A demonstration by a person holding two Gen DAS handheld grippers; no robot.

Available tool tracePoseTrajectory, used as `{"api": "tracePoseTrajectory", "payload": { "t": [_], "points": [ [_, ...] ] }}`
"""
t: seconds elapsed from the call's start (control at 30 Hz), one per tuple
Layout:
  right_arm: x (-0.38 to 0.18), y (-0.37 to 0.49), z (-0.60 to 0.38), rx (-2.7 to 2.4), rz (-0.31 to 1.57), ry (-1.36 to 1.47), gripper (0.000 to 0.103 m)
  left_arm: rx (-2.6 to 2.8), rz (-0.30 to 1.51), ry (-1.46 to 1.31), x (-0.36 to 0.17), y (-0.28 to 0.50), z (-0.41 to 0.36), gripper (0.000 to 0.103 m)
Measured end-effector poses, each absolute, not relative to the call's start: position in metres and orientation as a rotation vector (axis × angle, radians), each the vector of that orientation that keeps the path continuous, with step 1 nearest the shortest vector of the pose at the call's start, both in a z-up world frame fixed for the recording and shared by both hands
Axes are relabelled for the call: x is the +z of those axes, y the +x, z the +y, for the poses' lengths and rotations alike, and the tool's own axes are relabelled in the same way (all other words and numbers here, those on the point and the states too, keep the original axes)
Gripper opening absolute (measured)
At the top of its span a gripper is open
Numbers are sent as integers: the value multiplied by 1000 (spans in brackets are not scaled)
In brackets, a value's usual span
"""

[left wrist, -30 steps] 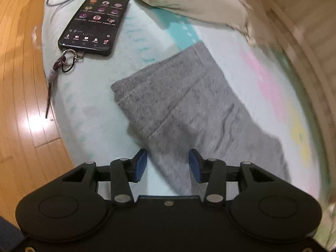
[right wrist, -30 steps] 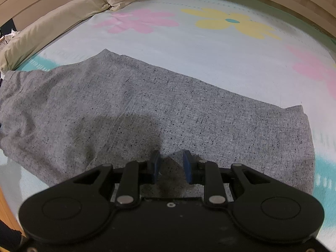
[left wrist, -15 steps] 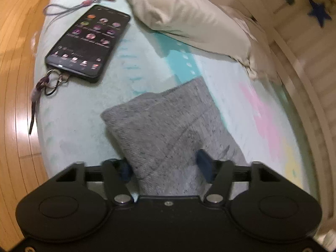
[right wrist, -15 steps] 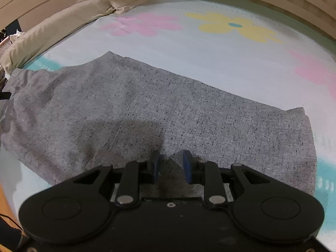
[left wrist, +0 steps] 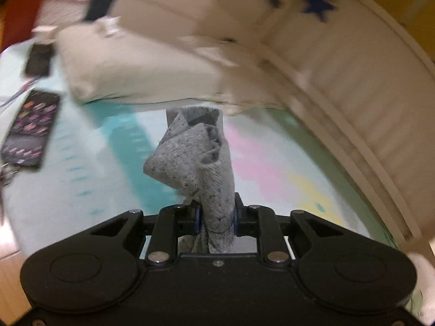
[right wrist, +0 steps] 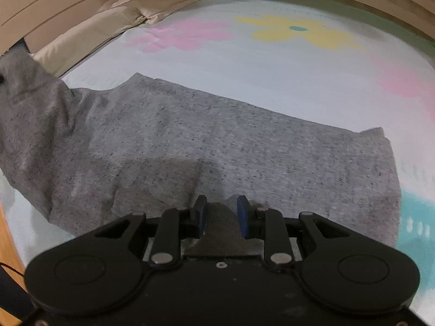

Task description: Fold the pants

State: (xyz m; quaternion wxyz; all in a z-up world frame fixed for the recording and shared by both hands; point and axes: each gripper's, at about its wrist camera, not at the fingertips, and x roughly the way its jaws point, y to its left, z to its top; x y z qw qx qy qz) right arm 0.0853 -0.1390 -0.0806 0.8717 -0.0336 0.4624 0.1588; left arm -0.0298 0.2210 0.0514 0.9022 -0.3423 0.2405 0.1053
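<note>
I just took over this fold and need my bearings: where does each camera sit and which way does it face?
Left wrist: on the left gripper, facing the pillow; its fingers pinch a raised end of the gray pants.
Right wrist: on the right gripper, angled down at the bed; its fingers straddle the flat pants.
Shared: pants, pillow, flowered sheet.

Left wrist view: looks forward along the left gripper [left wrist: 216, 218], angled shallowly down, toward the pillow [left wrist: 141, 65] and headboard [left wrist: 361, 114]; blurred; bunched grey pants [left wrist: 201, 163] fill the near centre. Right wrist view: looks along the right gripper [right wrist: 221, 216], pitched steeply down, close over the bedsheet [right wrist: 272, 70]. Shared: the pants [right wrist: 190, 146], the floral sheet [left wrist: 81, 168], the pillow [right wrist: 117, 19].
</note>
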Motion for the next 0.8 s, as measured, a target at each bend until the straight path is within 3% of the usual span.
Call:
{"api": "tracePoseTrajectory", "payload": {
  "t": [0.2, 0.43, 0.57, 0.8],
  "points": [
    [-76, 85, -168, 288, 973, 2, 26, 21, 514, -499, 75, -10, 123, 27],
    [-80, 89, -204, 227, 995, 102, 26, -180, 744, -380, 22, 14, 20, 27],
    [-80, 88, -217, 206, 995, 138, 26, -220, 884, -260, -10, 22, -15, 32],
    [-81, 93, -236, 170, 998, 238, 26, -352, 873, -167, 9, 0, -35, 43]
  ]
}}
